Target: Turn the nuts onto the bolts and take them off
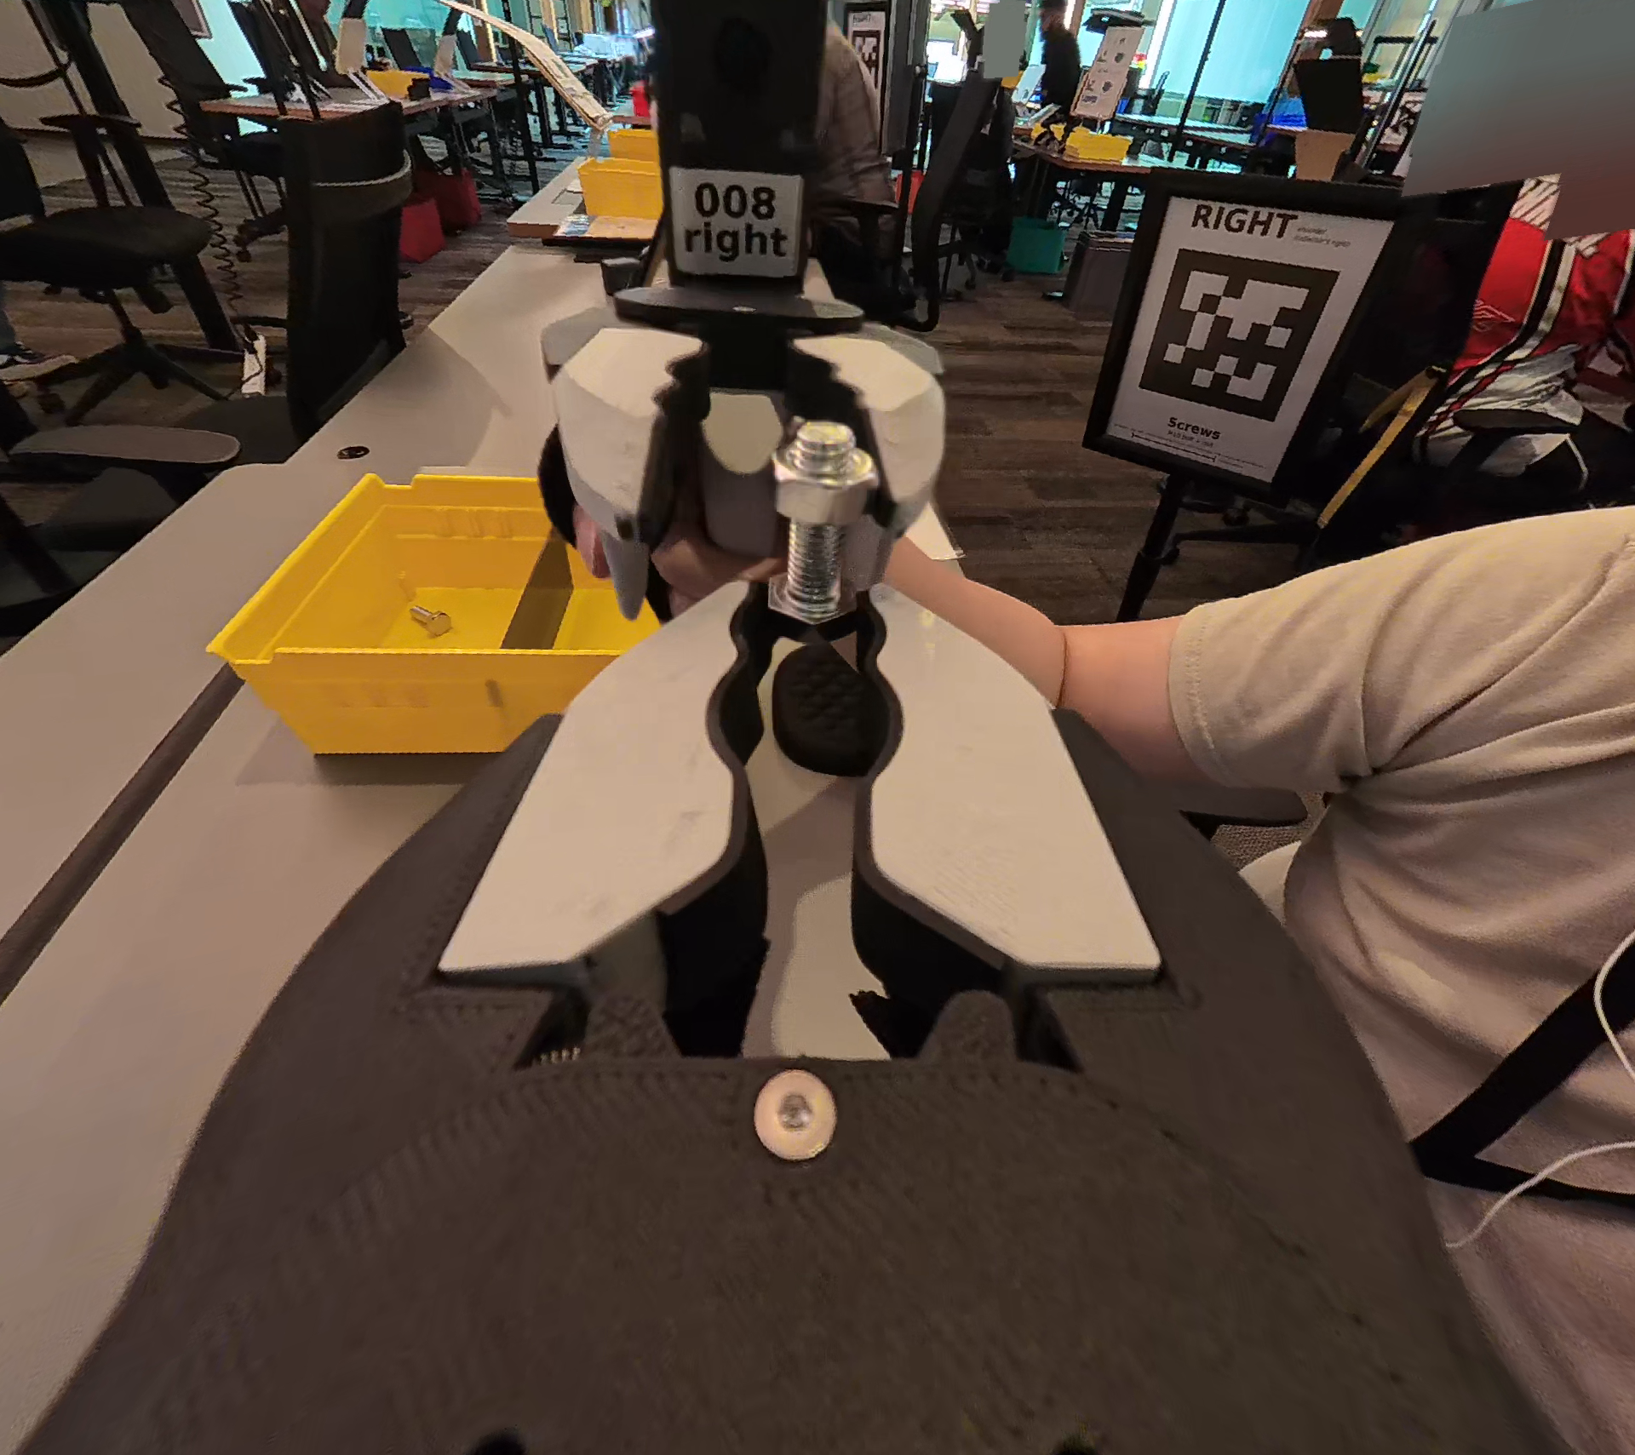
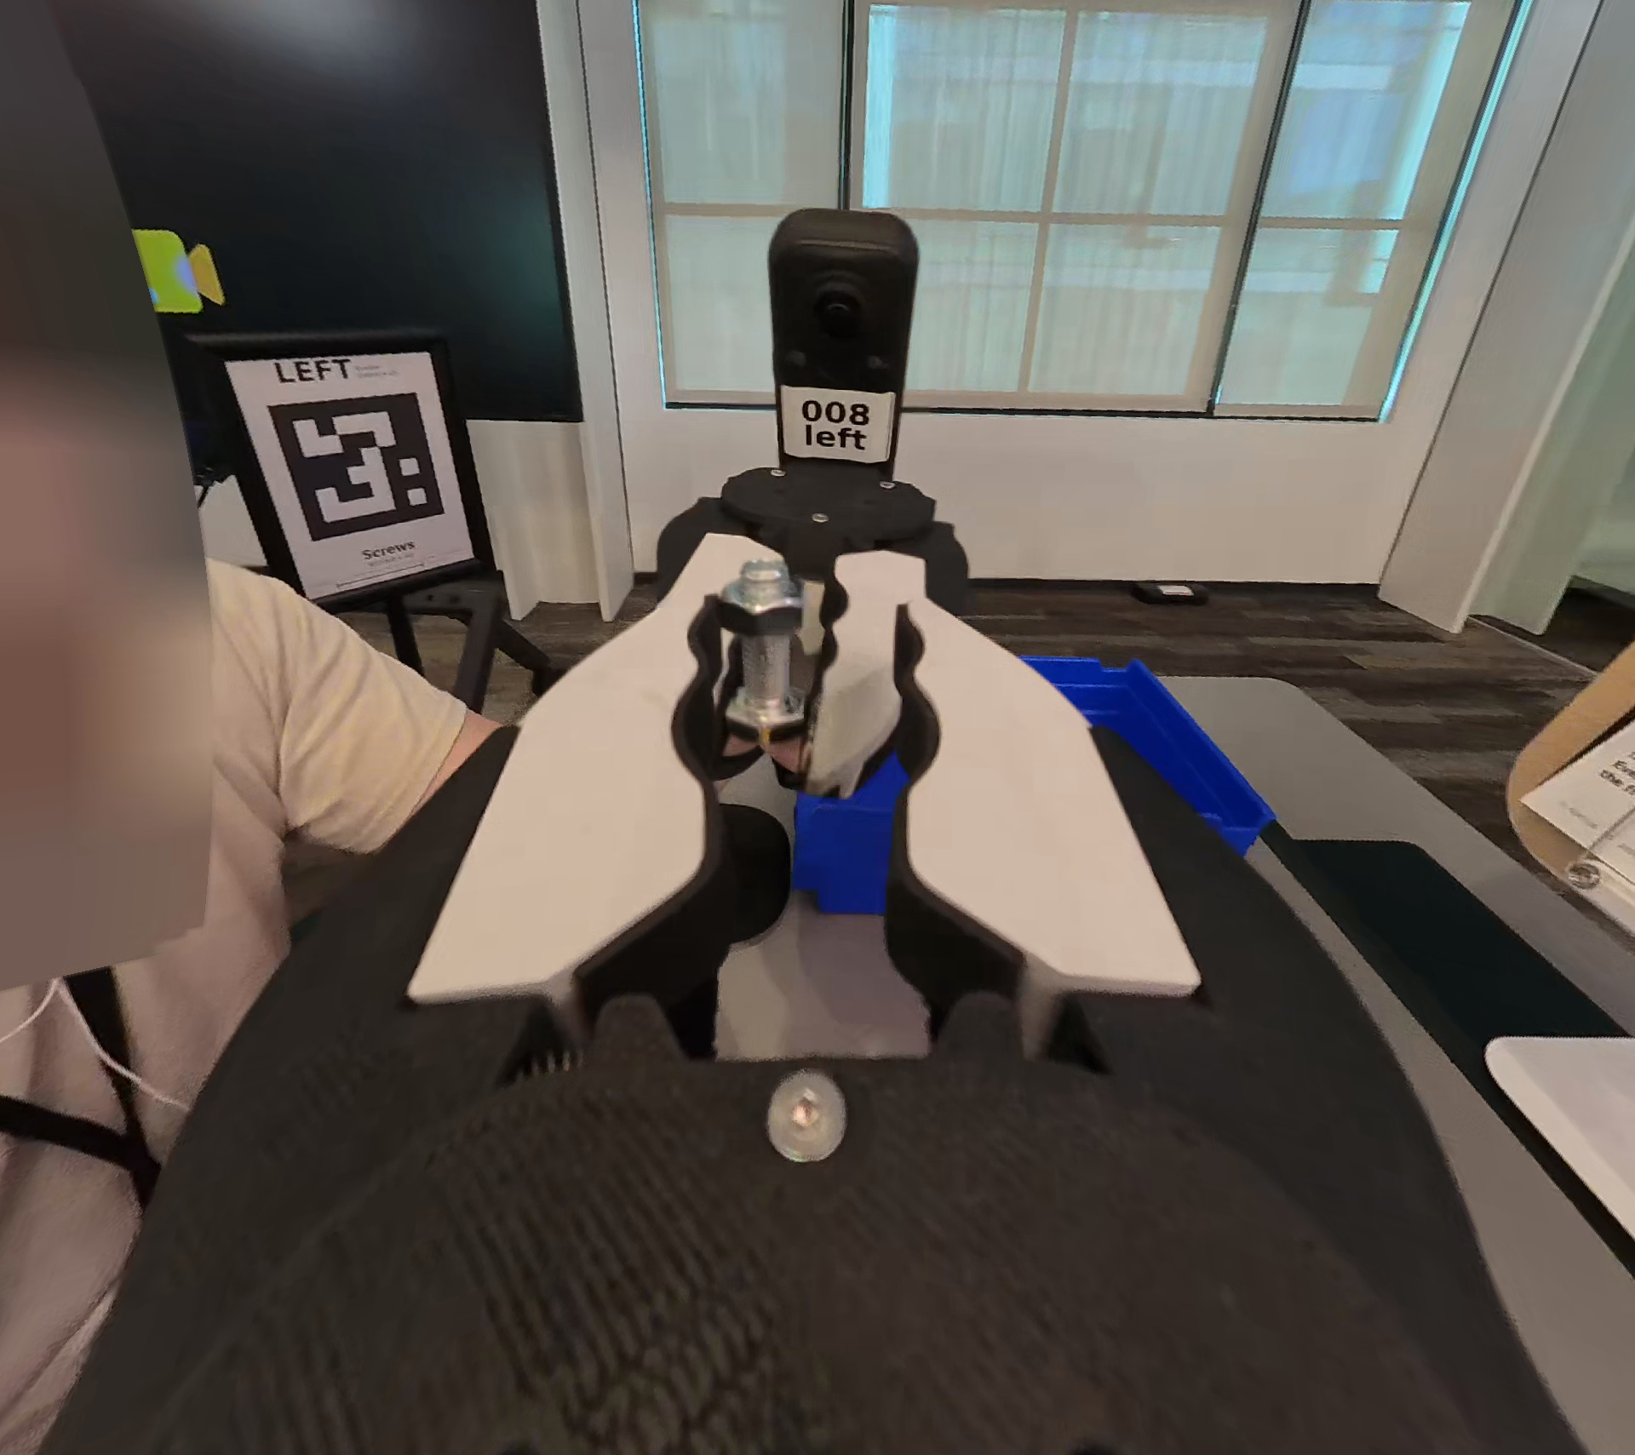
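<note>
left view: yellow bin (image 1: 425,616) | right view: blue bin (image 2: 1150,740)

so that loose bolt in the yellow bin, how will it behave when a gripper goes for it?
The bolt looks like bare metal, so probably stiff and dense for its size. It lies on its side on the yellow bin floor, so a nudge may roll it. Its shiny finish suggests it could slip.

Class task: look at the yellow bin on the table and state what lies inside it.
Inside the yellow bin, one loose bolt lies on the floor. The right gripper covers the bin's right end, so anything there is unseen.
</note>
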The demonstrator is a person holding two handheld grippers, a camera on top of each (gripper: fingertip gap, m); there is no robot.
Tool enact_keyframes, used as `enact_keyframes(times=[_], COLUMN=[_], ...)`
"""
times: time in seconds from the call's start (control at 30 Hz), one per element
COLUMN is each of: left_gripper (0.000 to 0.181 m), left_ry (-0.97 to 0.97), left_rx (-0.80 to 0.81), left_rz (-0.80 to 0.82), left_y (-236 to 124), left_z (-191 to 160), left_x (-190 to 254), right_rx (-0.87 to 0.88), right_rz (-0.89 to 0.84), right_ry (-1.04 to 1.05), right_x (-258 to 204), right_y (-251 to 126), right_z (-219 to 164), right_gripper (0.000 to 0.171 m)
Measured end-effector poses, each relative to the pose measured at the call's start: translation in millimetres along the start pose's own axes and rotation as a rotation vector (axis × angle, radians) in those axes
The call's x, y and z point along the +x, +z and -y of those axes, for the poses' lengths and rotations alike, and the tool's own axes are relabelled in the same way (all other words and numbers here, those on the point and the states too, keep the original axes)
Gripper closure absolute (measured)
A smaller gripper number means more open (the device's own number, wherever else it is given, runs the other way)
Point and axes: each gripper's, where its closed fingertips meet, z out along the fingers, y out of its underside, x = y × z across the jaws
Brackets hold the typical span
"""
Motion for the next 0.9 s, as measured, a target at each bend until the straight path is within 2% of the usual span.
enact_keyframes(times=[0.17,0.27,0.37,0.47,0.5,0.67,0.77,0.9], left_gripper=[0.163,0.163,0.163,0.163,0.163,0.163,0.163,0.163], left_ry=[0.001,0.006,-0.008,-0.006,-0.010,-0.006,-0.020,-0.022], left_rx=[-0.002,-0.021,-0.014,0.003,0.000,0.000,-0.006,-0.007], left_rz=[0.009,0.009,-0.013,-0.046,-0.042,-0.020,-0.015,-0.024], left_y=[-2,2,4,6,7,3,2,5], left_z=[0,-4,-4,-2,-2,0,-2,-3], left_x=[-2,-2,0,6,7,4,1,2], right_rx=[0.023,0.047,-0.003,-0.029,-0.015,0.077,0.096,0.010], right_rz=[-0.008,0.071,0.078,0.020,0.026,0.022,0.082,0.009], right_ry=[0.064,0.021,-0.030,-0.067,-0.052,0.081,0.048,-0.053], right_x=[16,-7,-18,-5,-1,22,1,-5], right_y=[-22,-12,1,-1,-7,-33,-23,-3], right_z=[1,10,3,-4,-3,4,13,4], right_gripper=[0.133,0.131,0.130,0.129,0.123,0.126,0.124,0.124])
